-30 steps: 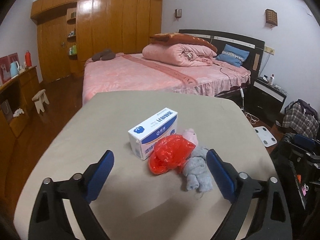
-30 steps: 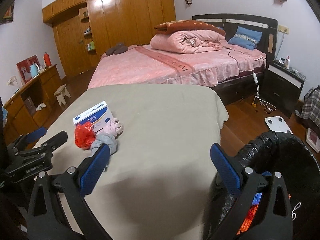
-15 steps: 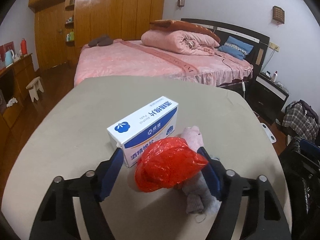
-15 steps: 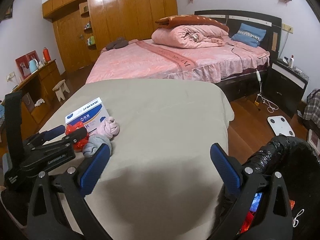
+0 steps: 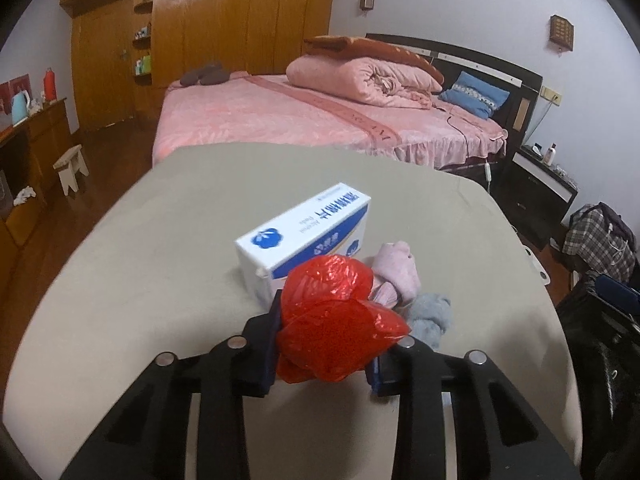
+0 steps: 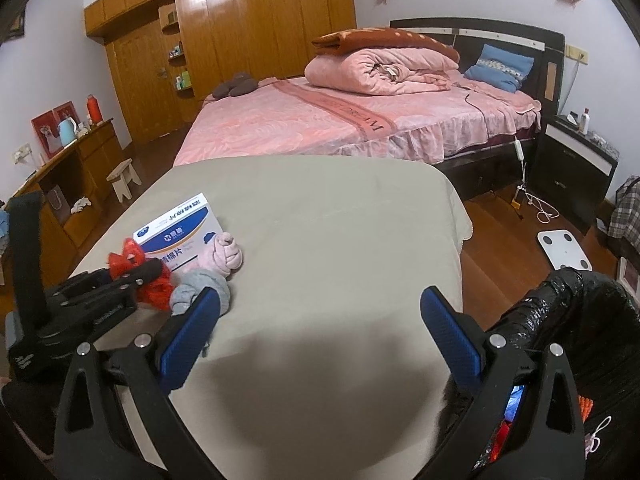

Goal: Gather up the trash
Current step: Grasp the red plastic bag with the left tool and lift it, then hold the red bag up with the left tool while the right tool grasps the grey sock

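Observation:
A crumpled red plastic bag (image 5: 336,328) lies on the beige-covered table (image 5: 160,240), against a white and blue box (image 5: 308,232). My left gripper (image 5: 328,332) is closing on the bag, and its blue pads press into both sides of it. The right wrist view shows the same grip, with the left gripper (image 6: 132,276) on the red bag (image 6: 124,260). A pink sock ball (image 5: 396,268) and a grey sock ball (image 5: 430,316) lie just to the right of the bag. My right gripper (image 6: 320,320) hangs open above bare cloth with nothing between its fingers.
A bin with a black liner (image 6: 580,320) stands off the table's right edge, with some coloured trash inside. Beyond the table is a pink bed (image 6: 320,128). A small stool (image 6: 124,178) stands at the left. A white scale (image 6: 564,248) lies on the wooden floor.
My left gripper moved forward and down over the red bag and its jaws closed from wide apart until they squeeze it. The right gripper stayed open and barely moved.

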### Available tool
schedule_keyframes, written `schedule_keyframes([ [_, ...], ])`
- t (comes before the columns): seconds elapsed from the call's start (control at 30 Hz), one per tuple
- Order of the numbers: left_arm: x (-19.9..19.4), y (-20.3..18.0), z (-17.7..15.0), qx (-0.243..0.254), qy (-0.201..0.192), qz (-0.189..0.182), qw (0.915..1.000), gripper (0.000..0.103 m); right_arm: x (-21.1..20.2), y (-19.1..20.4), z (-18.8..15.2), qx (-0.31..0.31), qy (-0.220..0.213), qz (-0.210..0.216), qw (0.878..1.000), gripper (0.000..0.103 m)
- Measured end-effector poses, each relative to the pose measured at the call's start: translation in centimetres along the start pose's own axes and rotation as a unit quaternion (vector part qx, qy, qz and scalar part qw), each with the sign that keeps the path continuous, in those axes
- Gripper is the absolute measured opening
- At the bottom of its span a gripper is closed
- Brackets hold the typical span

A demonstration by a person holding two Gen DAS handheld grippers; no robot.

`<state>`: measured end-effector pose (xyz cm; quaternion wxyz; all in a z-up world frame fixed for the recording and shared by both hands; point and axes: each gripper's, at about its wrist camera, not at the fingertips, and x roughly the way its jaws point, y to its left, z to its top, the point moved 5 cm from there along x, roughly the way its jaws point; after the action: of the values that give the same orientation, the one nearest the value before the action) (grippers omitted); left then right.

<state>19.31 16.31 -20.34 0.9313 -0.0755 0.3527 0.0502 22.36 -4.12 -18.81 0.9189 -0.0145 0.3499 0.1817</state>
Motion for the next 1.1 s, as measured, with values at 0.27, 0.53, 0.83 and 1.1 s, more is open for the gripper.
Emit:
schedule_keyframes([
  [0.27, -1.6, 2.2, -1.7, 0.005, 0.016, 0.025, 0.9995, 0.036, 0.1, 1.1, -0.5, -0.004, 0.006, 0.007, 1.000, 0.098],
  [0.53, 0.0, 3.2, -3.0, -0.011, 0.038, 0.041, 0.9984, 0.061, 0.3, 1.6, -0.7, -0.011, 0.013, 0.007, 1.000, 0.098],
  [0.83, 1.1, 3.7, -3.9, -0.029, 0.066, 0.022, 0.9972, 0.044, 1.1, 2.1, -0.9, -0.015, 0.020, 0.011, 1.000, 0.098],
  [1.1, -0.7, 3.9, -3.1, -0.020, 0.034, 0.027, 0.9989, 0.041, 1.9, 3.7, -1.5, -0.024, 0.031, 0.021, 0.999, 0.098],
])
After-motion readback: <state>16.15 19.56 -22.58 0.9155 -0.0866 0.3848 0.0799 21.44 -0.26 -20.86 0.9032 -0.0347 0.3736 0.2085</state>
